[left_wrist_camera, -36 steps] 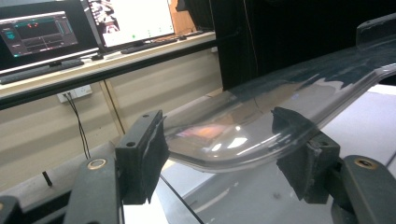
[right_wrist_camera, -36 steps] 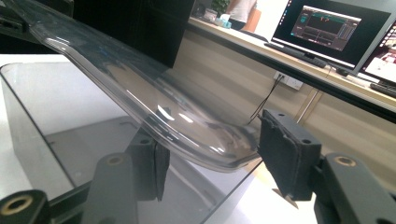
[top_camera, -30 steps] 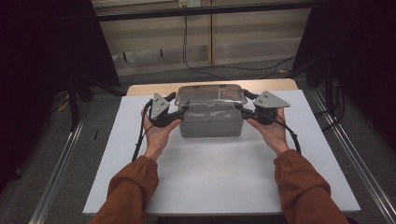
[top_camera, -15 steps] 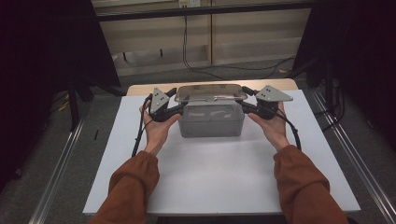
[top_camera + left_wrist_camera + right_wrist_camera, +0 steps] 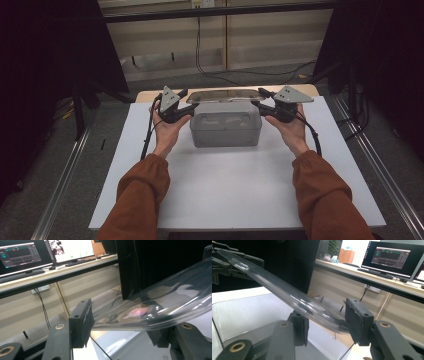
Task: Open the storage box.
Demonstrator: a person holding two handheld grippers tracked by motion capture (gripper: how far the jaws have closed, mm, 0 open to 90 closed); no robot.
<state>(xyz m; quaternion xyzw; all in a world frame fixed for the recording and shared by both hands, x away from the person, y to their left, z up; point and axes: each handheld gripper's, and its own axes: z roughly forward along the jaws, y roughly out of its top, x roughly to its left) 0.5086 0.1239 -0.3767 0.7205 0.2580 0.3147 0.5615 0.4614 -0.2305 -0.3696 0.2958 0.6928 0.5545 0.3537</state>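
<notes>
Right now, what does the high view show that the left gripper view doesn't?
The high view gives the person's two orange sleeves and both hands over the white table. The left gripper view gives lit monitors and a keyboard on a desk. Shared: the clear lid, lifted just above the grey box.

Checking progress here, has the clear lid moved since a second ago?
Yes. The clear lid has come up off the grey box rim, held between the left gripper and right gripper.
</notes>
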